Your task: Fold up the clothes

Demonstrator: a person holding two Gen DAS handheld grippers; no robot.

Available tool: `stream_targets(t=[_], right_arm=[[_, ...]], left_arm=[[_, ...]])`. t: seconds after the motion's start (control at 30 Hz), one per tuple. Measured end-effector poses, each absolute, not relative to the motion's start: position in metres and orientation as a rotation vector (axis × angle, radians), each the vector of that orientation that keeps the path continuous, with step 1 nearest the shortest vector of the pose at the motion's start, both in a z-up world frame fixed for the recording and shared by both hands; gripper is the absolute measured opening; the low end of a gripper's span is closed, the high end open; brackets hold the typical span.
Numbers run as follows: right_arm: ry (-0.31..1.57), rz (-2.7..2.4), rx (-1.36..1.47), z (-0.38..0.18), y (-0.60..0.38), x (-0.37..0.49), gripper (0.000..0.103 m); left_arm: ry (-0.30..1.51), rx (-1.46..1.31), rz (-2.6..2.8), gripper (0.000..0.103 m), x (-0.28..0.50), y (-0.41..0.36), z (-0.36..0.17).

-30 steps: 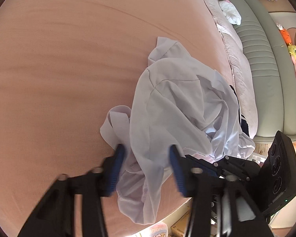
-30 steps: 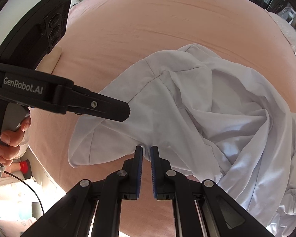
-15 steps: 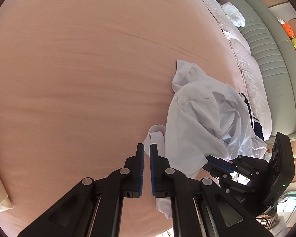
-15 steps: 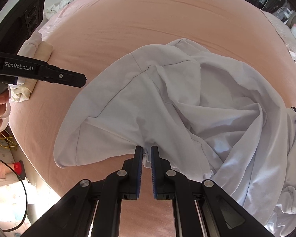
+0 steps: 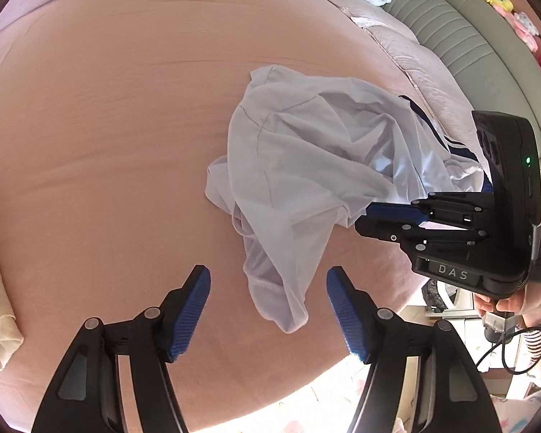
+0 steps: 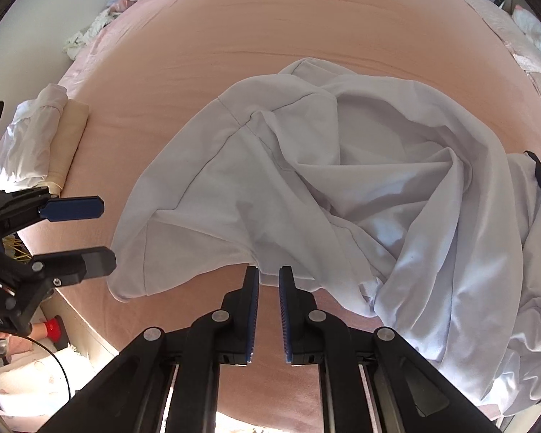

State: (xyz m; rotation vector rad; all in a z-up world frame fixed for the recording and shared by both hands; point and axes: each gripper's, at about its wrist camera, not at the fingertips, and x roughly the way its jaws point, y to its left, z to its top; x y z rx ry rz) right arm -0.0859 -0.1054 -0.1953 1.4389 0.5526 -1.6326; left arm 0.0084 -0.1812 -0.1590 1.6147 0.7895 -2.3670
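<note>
On the pink bed [image 5: 108, 137] a crumpled white shirt [image 6: 306, 187] lies unfolded, so spreading it flat comes first. Both tools point steeply down: the left gripper [image 5: 267, 310] is opening, empty, over a trailing sleeve; the right gripper [image 6: 268, 281] is opening at the near hem, gripping nothing. Next, each needs 1 corner.

**Both grippers letting go**

Left gripper [image 5: 268, 310] points steeply down, jaws opening wide, nothing pressed between the pads. Right gripper [image 6: 269, 281], at its three o'clock, also aims down, jaws opening with a narrow gap.
</note>
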Motion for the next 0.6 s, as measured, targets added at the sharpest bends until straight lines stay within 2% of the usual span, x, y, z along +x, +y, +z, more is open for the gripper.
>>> stream_targets(t=[0.07, 0.17, 0.4, 0.47, 0.53, 0.6], right_arm=[[0.472, -1.619, 1.482, -0.198, -0.098, -0.086, 0.054], [0.361, -1.581, 1.516, -0.204, -0.093, -0.086, 0.055], [0.151, -1.484, 1.632, -0.226, -0.089, -0.084, 0.055], [0.134, -1.485, 1.640, -0.227, -0.087, -0.080, 0.055], [0.110, -1.498, 1.626, -0.221, -0.079, -0.075, 0.055], [0.099, -1.508, 1.628, -0.214, -0.065, -0.073, 0.056]], left_arm=[[0.720, 1.610, -2.381, 0.065, 0.012, -0.172, -0.160], [0.632, 1.616, -2.384, 0.065, 0.015, -0.160, -0.166], [0.666, 1.606, -2.464, 0.065, 0.016, -0.147, -0.184], [0.663, 1.621, -2.502, 0.057, 0.016, -0.143, -0.186], [0.640, 1.633, -2.519, 0.041, 0.016, -0.141, -0.187], [0.629, 1.628, -2.510, 0.032, 0.017, -0.142, -0.189]])
